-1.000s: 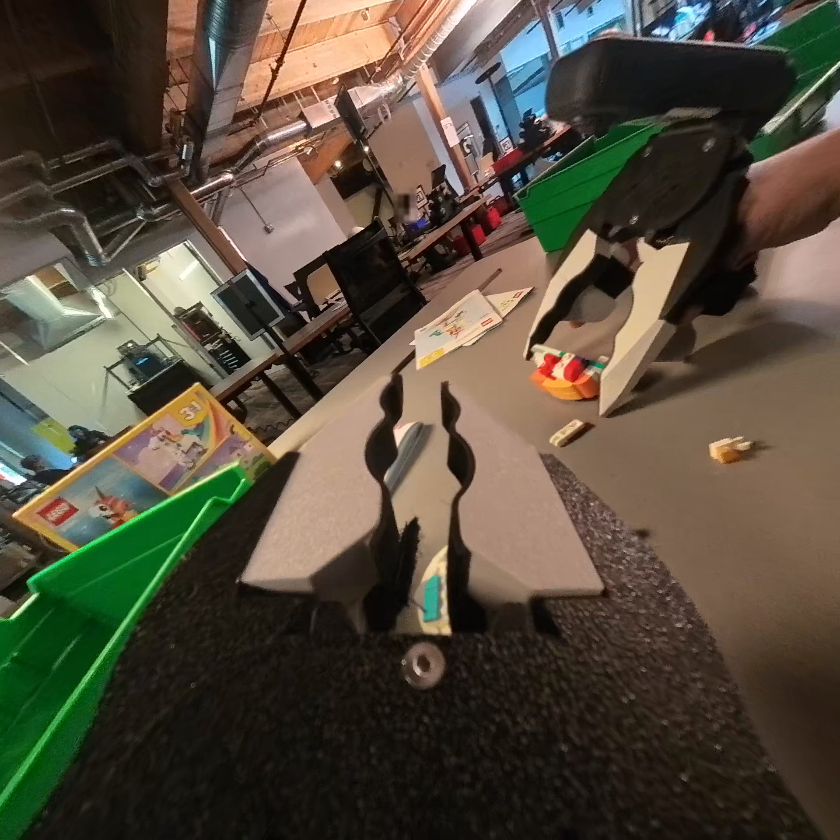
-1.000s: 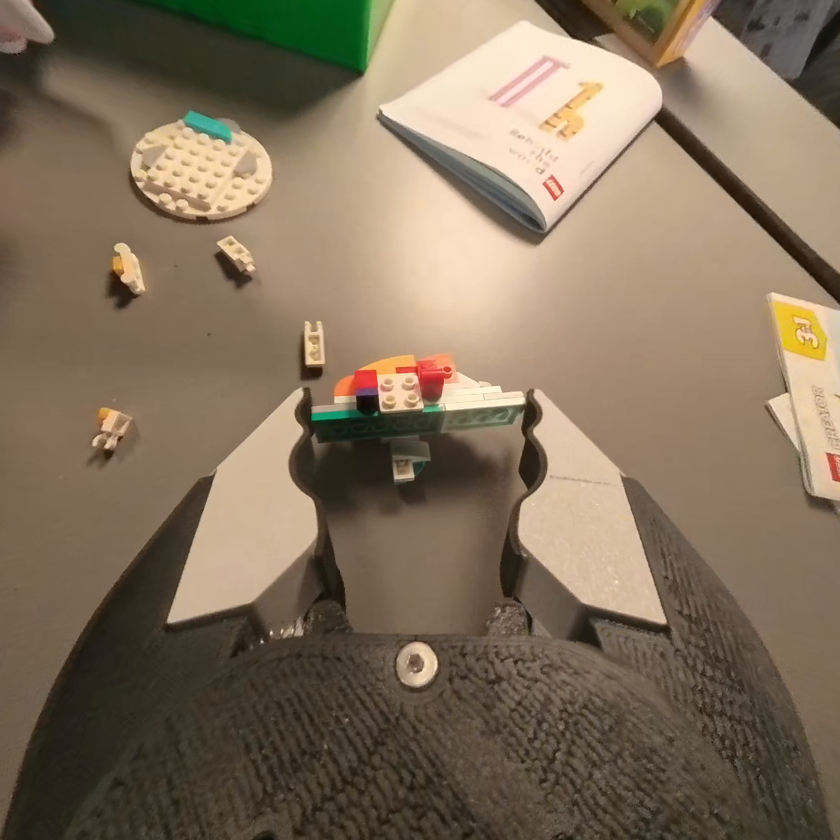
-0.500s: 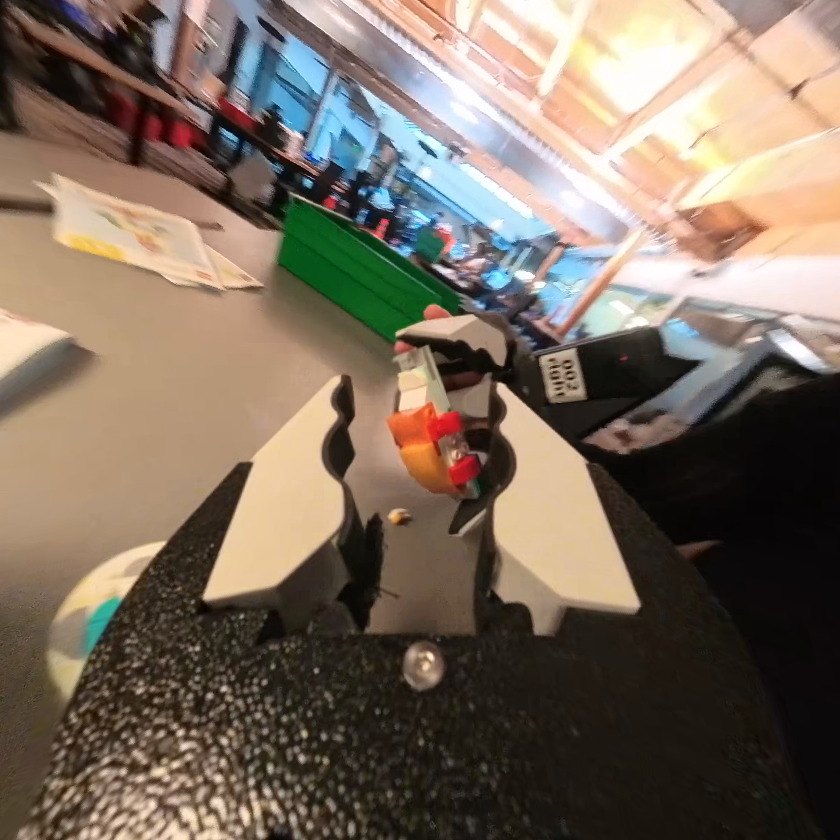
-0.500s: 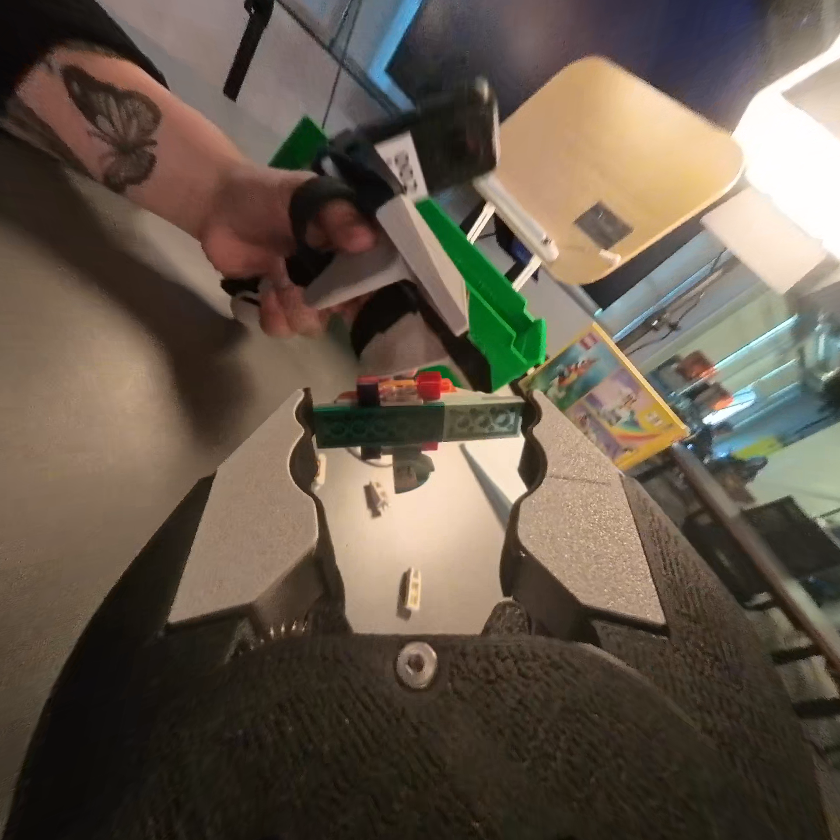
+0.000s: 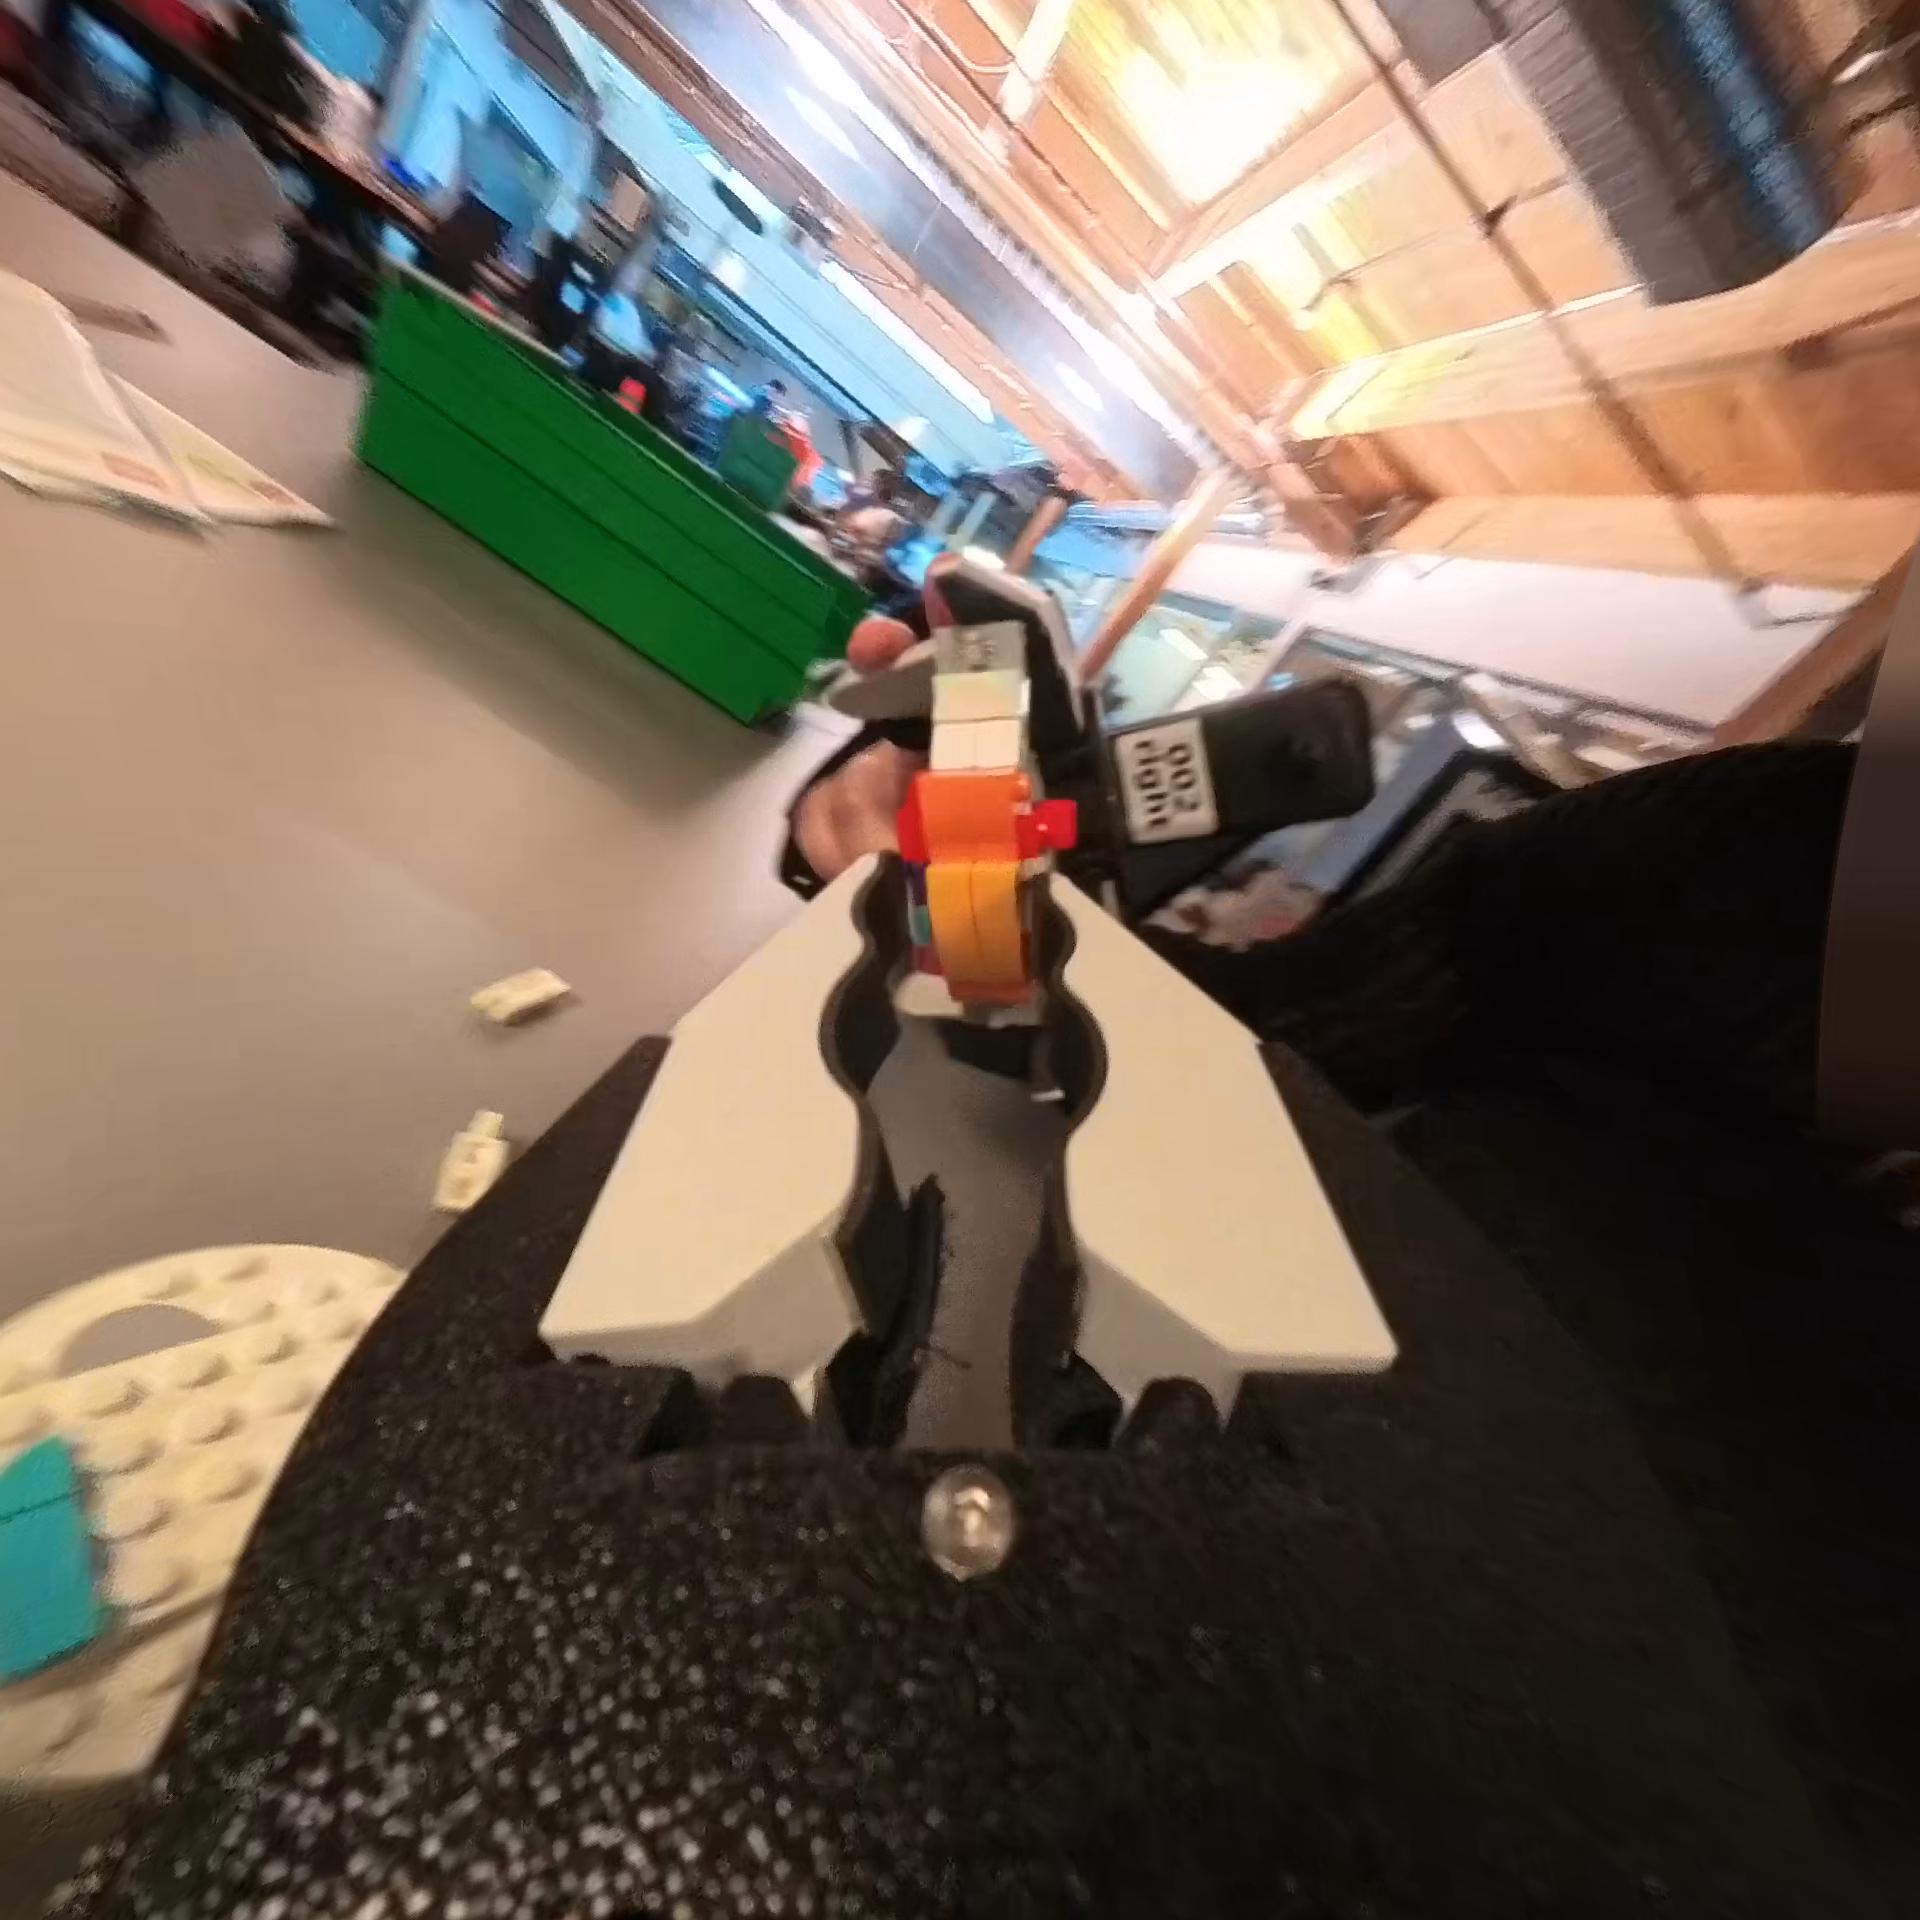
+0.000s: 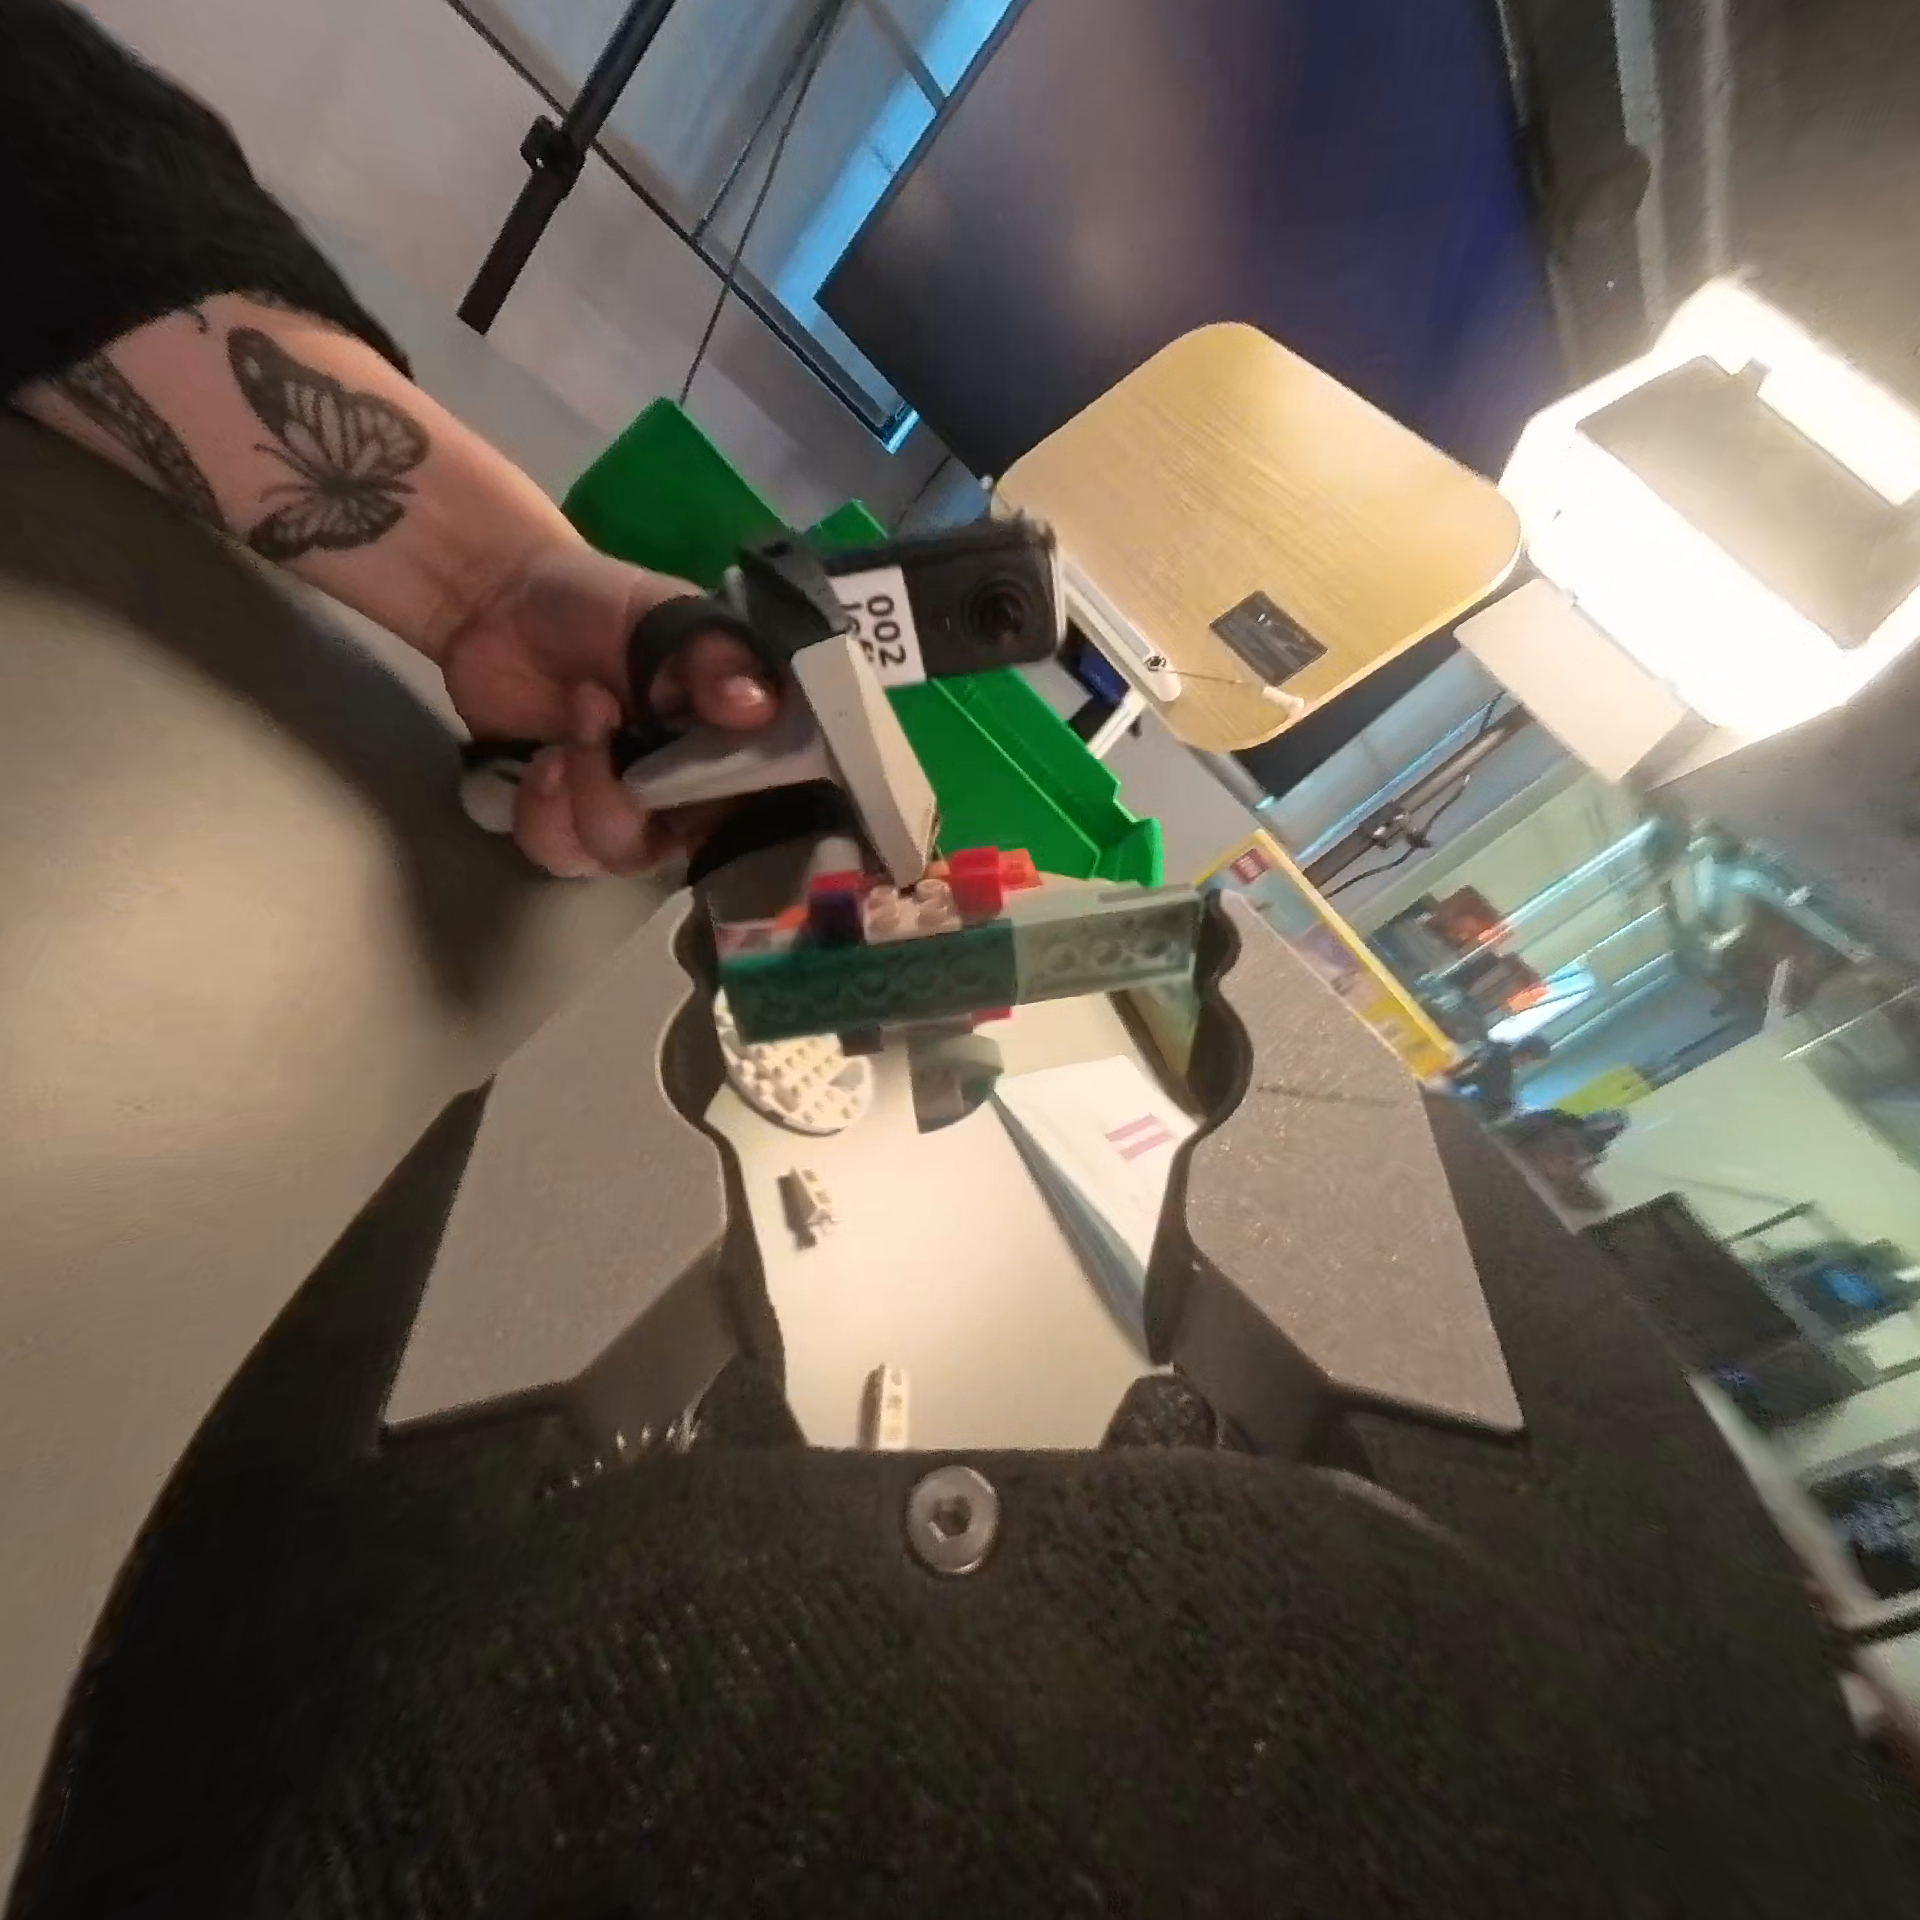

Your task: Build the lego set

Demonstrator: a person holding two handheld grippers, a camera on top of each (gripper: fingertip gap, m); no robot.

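Note:
My right gripper (image 6: 961, 966) is shut on a small brick model (image 6: 883, 982). It holds the model's green and grey base plate endwise between its pads, raised above the grey table (image 6: 208, 935). The model carries red, purple, white and orange bricks on top. My left gripper (image 5: 971, 935) is shut on the model's orange and yellow end (image 5: 971, 831), its fingertips on either side of it. In the right wrist view, a left finger (image 6: 883, 790) meets the model's top by the white studs. In the left wrist view, the right gripper's fingers (image 5: 997, 644) show behind the model.
A white round studded plate (image 5: 156, 1455) with a teal piece lies on the table, with small loose pale pieces (image 5: 520, 997) beside it. Green bins (image 5: 582, 520) stand farther off. Booklets (image 5: 104, 436) lie at the left. A yellow toy box (image 6: 1340, 966) and a wooden chair (image 6: 1247, 520) are beyond.
My right gripper lifted the model off the table and tilted upward. My left gripper swung round to face it, opened, then closed on the model's orange end.

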